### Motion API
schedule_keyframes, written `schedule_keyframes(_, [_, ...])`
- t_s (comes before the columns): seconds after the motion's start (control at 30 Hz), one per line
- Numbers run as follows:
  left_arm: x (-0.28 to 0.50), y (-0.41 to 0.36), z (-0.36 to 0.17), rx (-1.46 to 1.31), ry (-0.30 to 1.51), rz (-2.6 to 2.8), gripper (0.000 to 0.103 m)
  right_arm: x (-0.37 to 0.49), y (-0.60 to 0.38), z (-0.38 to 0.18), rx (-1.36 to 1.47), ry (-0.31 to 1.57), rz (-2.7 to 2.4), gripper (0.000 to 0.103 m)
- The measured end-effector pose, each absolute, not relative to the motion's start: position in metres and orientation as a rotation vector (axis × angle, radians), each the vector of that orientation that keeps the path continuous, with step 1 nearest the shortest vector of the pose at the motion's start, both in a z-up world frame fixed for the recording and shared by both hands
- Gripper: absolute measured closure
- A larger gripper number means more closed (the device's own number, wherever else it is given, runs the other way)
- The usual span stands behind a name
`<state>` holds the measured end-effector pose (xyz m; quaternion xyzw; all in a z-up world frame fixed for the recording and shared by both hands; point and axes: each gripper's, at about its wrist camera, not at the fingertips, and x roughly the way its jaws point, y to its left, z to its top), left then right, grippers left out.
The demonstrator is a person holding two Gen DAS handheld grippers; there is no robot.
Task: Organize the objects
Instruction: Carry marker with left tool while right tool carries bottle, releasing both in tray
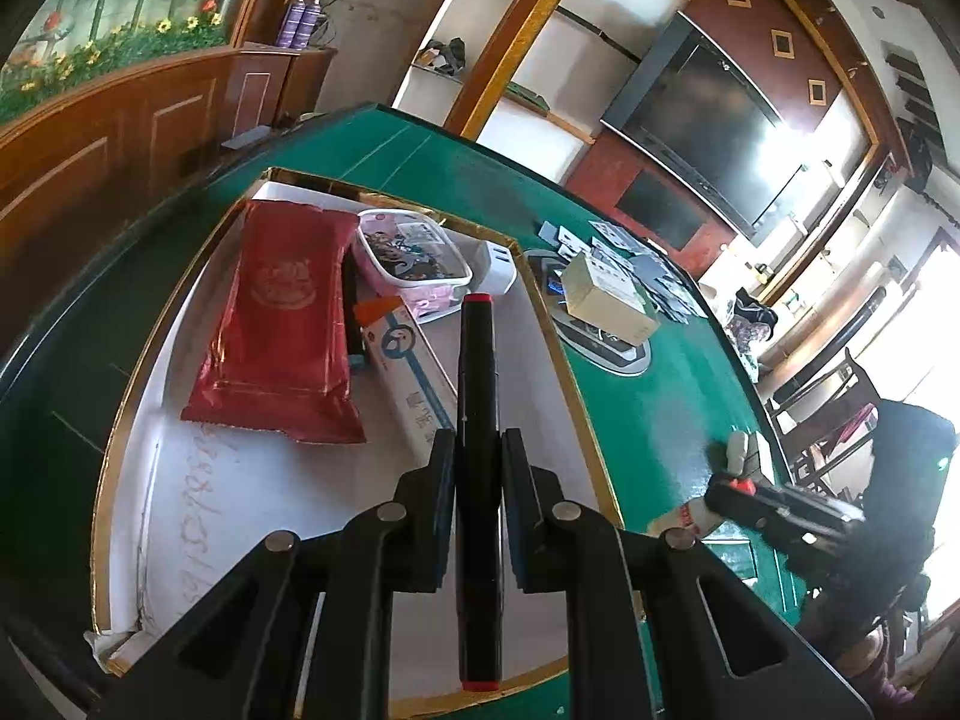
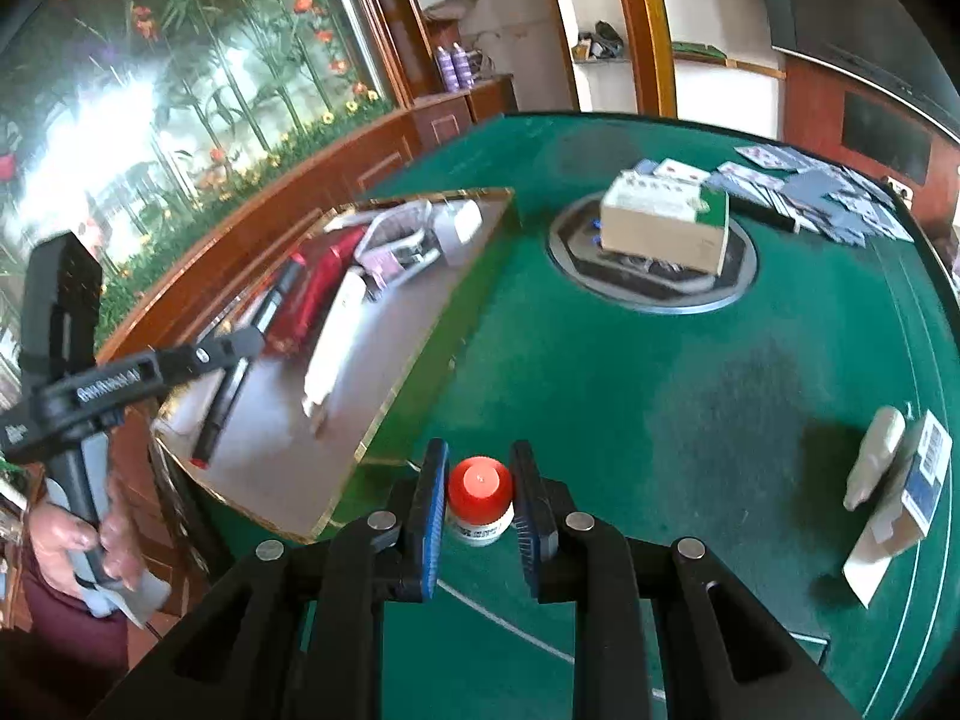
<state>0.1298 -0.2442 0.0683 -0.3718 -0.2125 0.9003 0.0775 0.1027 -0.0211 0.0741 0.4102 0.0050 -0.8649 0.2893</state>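
The green felt table [image 1: 636, 396] is carrying everything here, with a big gold-rimmed tray [image 1: 336, 480] sitting on it right under the left hand-held gripper [image 1: 477, 450]. Ahead and to the left of that gripper, a red foil pouch [image 1: 279, 324] is lying flat in the tray, with a long white box [image 1: 414, 372] beside it and a pink-trimmed clear case [image 1: 414, 261] further ahead. Off to the front right, a cardboard box [image 1: 609, 294] is resting on the round hub in the table's middle. The left hand-held gripper is clamping a black marker with red ends [image 1: 477, 396], holding it over the tray, pointing straight ahead along the fingers. The right hand-held gripper [image 2: 479, 501] is sitting spread around a little white bottle with a red cap [image 2: 481, 495], which is standing upright on the felt between the pads, apparently not touching either one.
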Motion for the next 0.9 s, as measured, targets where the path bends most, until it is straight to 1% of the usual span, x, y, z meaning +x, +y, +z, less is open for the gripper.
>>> schedule_keyframes(0.23, [0.124,-0.251,0.060,-1.189,-0.640,2.713,0.089,0.090,-0.043,0.107,1.016,-0.019,-2.272,0.080])
schedule_keyframes(0.33, [0.118,-0.256,0.053,-1.245,-0.658,2.715,0.089,0.085,-0.058,0.112,1.018,-0.015,-2.236,0.080])
schedule_keyframes(0.57, [0.096,-0.262,0.040,-1.366,-0.634,2.736,0.089,0.060,-0.112,0.091,1.110,0.061,-2.159,0.080])
schedule_keyframes(0.67, [0.095,-0.262,0.035,-1.381,-0.634,2.733,0.089,0.049,-0.128,0.081,1.142,0.102,-2.156,0.080])
schedule_keyframes(0.9, [0.093,-0.265,0.030,-1.379,-0.624,2.750,0.088,0.020,-0.152,0.064,1.207,0.115,-2.146,0.080])
